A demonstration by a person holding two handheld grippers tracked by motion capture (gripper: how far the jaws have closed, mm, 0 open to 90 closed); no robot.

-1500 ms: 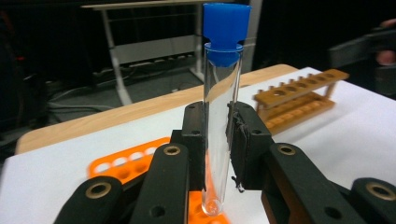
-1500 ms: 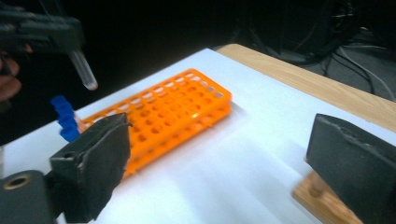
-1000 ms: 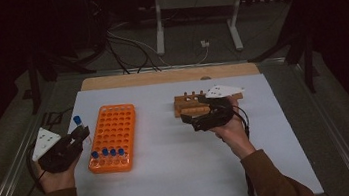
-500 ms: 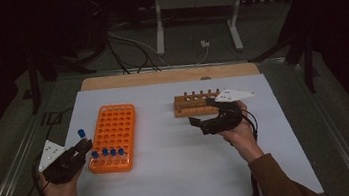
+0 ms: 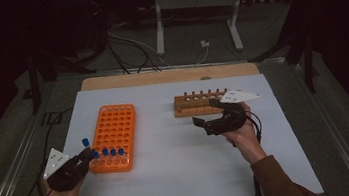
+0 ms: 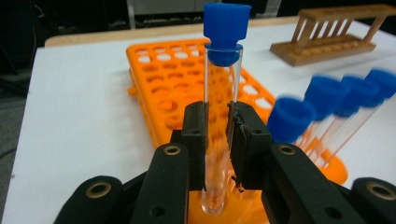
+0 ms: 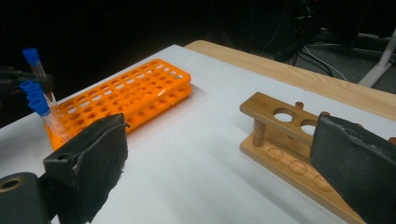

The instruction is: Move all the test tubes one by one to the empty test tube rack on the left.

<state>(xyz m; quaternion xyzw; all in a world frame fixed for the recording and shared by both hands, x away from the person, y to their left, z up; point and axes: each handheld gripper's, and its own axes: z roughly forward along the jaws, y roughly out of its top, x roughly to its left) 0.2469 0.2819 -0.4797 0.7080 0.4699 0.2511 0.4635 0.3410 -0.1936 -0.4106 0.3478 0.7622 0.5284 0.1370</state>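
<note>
**Left gripper clamped on capped tube at orange rack; right gripper wide apart by wooden rack**

The left gripper has its two black pads pressed against the glass of a blue-capped test tube, which stands upright between them, cap well above the pads. The tube's rounded bottom sits low over the near edge of the orange tube rack; whether it rests in a hole cannot be told. In the high view the left gripper is at the rack's near left corner. Three more blue-capped tubes stand in the rack's nearest row, just beside the held one.

The right gripper holds nothing: its pads stand far apart, with bare white table sheet between them. It hovers just in front of the wooden test tube rack, whose holes look vacant. The two racks are well apart.
</note>
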